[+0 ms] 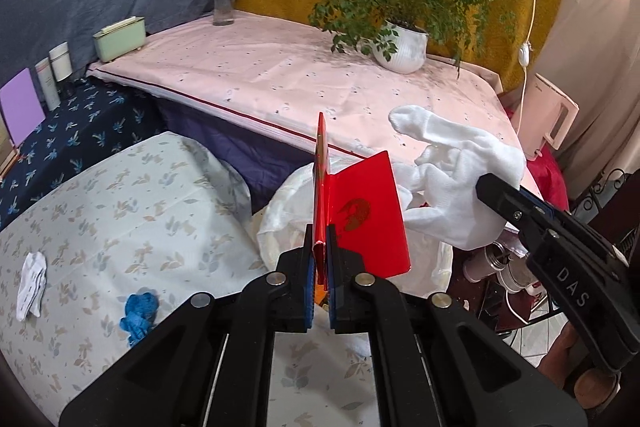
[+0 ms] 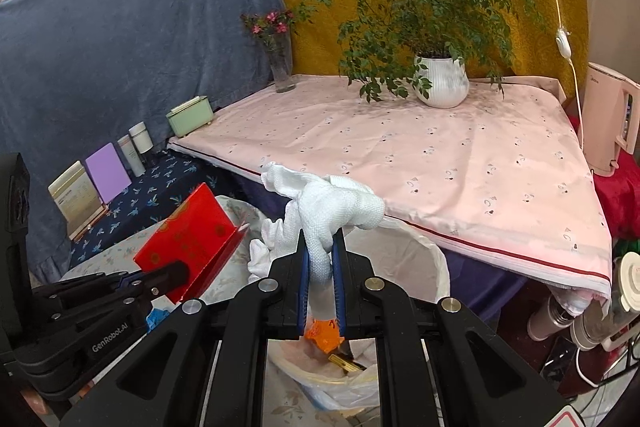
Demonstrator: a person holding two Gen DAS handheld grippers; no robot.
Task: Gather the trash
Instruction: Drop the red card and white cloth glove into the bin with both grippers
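My left gripper (image 1: 320,247) is shut on the fold of a shiny red card (image 1: 368,215), which stands upright over the bin's white bag (image 1: 280,211). My right gripper (image 2: 320,251) is shut on a white knitted glove (image 2: 336,207) that hangs over the same bag (image 2: 424,259). In the left wrist view the glove (image 1: 460,179) sits just right of the card, with the right gripper (image 1: 490,189) behind it. The right wrist view shows the red card (image 2: 188,239) at left in the left gripper (image 2: 176,273). An orange wrapper (image 2: 324,335) lies inside the bag.
A blue crumpled scrap (image 1: 138,315) and a white rag (image 1: 31,285) lie on the floral-covered surface (image 1: 120,207) at left. Behind the bin is a pink-covered table (image 2: 440,155) with a potted plant (image 2: 442,81), a vase (image 2: 282,67) and a green box (image 2: 188,121). A pink kettle (image 2: 608,115) stands at right.
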